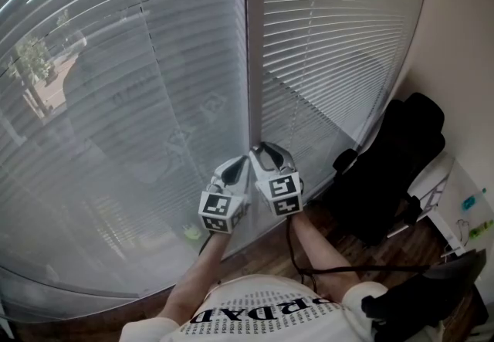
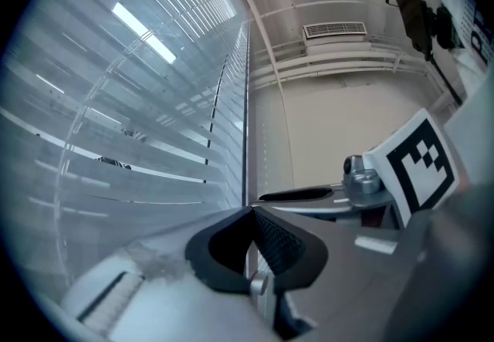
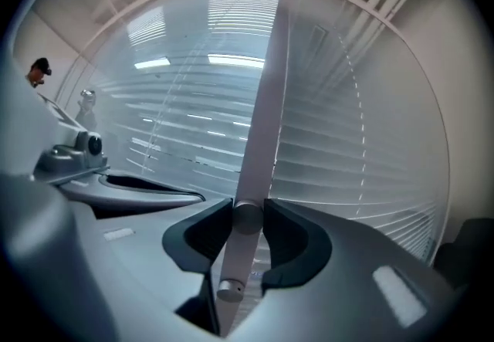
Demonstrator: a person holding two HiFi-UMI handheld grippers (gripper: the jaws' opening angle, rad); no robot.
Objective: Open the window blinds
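1. Your white printed shirt (image 1: 262, 309): bottom edge of the head view, directly below the window post (image 1: 252, 62). Both your forearms reach up from it toward the post.

2. Left blind (image 1: 139, 101): left of the post, fully lowered. Its slats are tilted just enough that greenery shows dimly through at the far left.

3. Left gripper (image 1: 242, 160): just left of the post's foot, with its tips against the post line. In its own view the gripper (image 2: 252, 211) has its pads clenched tip to tip. A thin pale strip shows in the seam, in line with the post. You cannot tell whether anything is nipped there.

4. Right gripper (image 1: 262, 150): just right of the post, touching side by side with the left one. In its own view the gripper (image 3: 248, 208) is grasping the tilt wand (image 3: 261, 93). The pale rod runs up between the pads, which press it from both sides.

5. Right blind (image 1: 332, 39): right of the post, fully lowered, slats lying nearly flat-closed.

6. Black office chair (image 1: 386, 171): well to the right of the post, near the wall.

7. White desk (image 1: 444, 178): farthest right of the post, beyond the chair, with small items on it too small to identify.
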